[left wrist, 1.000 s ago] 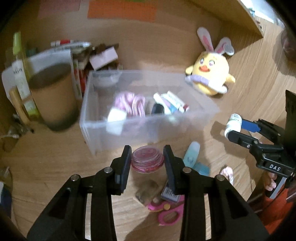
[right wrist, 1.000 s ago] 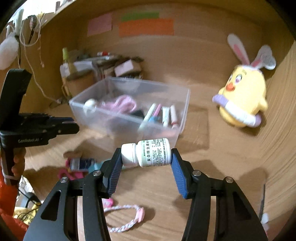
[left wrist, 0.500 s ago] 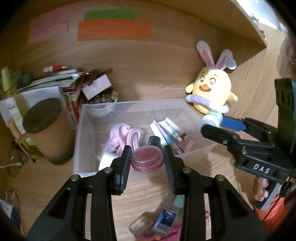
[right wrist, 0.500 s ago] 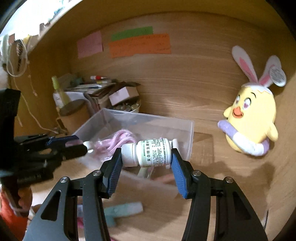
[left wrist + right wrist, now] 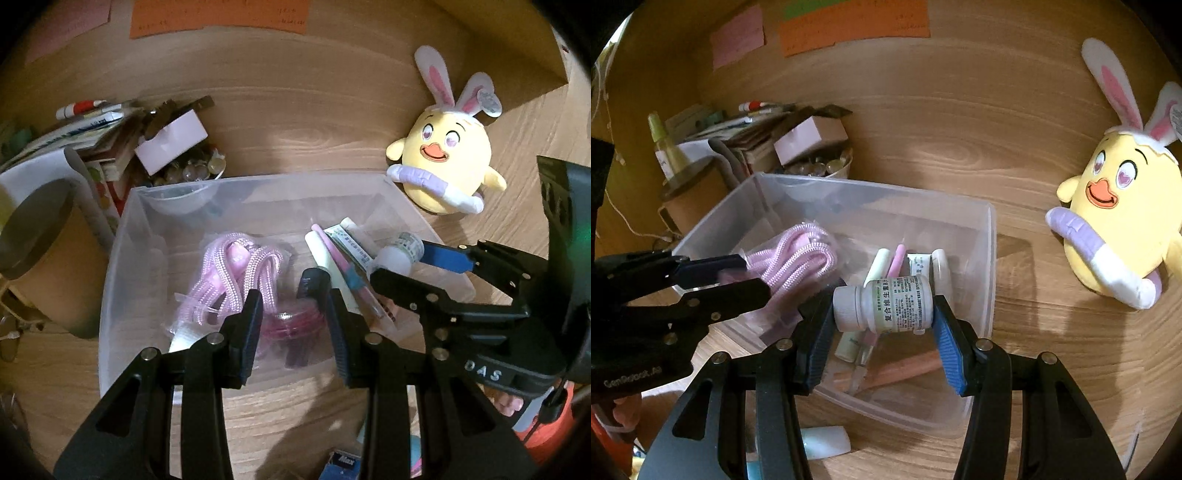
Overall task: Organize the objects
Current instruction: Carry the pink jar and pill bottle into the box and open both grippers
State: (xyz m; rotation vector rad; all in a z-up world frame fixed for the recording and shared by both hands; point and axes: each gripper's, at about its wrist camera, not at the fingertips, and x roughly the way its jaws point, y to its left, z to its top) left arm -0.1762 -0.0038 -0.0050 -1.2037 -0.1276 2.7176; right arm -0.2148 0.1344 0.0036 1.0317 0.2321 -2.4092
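A clear plastic bin (image 5: pixel 122 258) (image 5: pixel 982 258) stands on the wooden desk and holds a pink cord bundle (image 5: pixel 236 273) (image 5: pixel 798 254), tubes and pens (image 5: pixel 343 254) (image 5: pixel 886 262). My left gripper (image 5: pixel 293 317) hangs open over the bin; a blurred pink round jar (image 5: pixel 295 325) lies loose below its fingers in the bin. My right gripper (image 5: pixel 882 321) is shut on a white pill bottle (image 5: pixel 886 306), held sideways over the bin's right part; the bottle also shows in the left wrist view (image 5: pixel 399 251).
A yellow bunny-eared plush (image 5: pixel 447 170) (image 5: pixel 1123 221) sits right of the bin. A brown cylinder (image 5: pixel 40 254), stacked books and a bowl of small items (image 5: pixel 188 170) stand at the back left. A pale blue tube (image 5: pixel 827 443) lies in front of the bin.
Both grippers moved forward over the bin. My left gripper opened and the pink jar dropped into the bin. The right gripper still holds the pill bottle.
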